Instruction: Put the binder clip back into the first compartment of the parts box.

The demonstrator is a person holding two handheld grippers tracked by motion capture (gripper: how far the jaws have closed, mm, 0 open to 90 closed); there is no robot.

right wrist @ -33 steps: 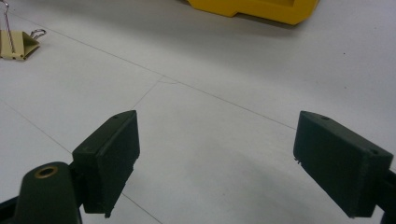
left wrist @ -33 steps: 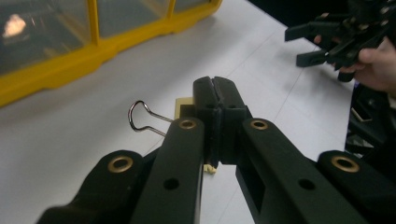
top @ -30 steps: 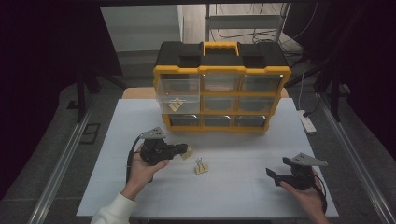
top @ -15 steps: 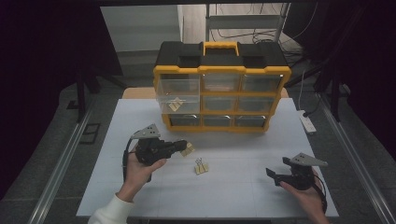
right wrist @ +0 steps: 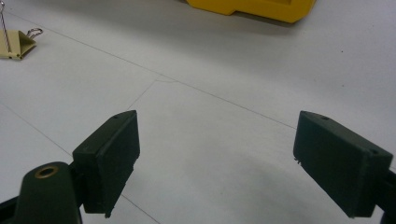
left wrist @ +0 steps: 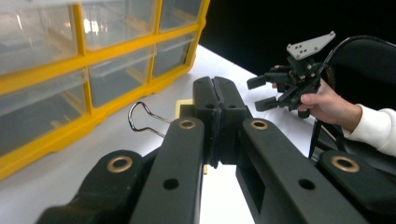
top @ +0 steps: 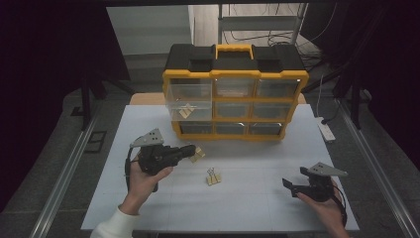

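Left hand-held gripper [top: 190, 151]: left of centre in the high view, jaws pressed together on a tan binder clip [top: 197, 154] and lifted a little above the bench [top: 257, 198]; the clip sits at the jaw tips, just below the organizer's bottom row.

Clip in the left gripper view: a wire handle loop [left wrist: 140, 119] curls out to the left of the closed jaws, with a sliver of tan body just behind them; how much of the clip the jaws cover is hard to judge from here.

Second binder clip [top: 213, 177]: lying loose on the bench at lower centre of the high view, between the two hands and apart from both; also at the upper left corner of the right gripper view [right wrist: 17, 43].

Right hand-held gripper [top: 289, 185]: lower right of the high view, jaws wide apart and holding nothing, low over bare bench; in the right gripper view the two black pads stand at either side of the frame with white surface between them.

Organizer [top: 235, 74]: yellow and black, with a handle and nine clear drawers, at the far edge of the bench in upper centre.

Open drawer [top: 189, 101]: upper left of the organizer, pulled forward, with a tan clip [top: 186, 111] inside.

Person: a hand [top: 141, 184] in a white sleeve grips the left tool.
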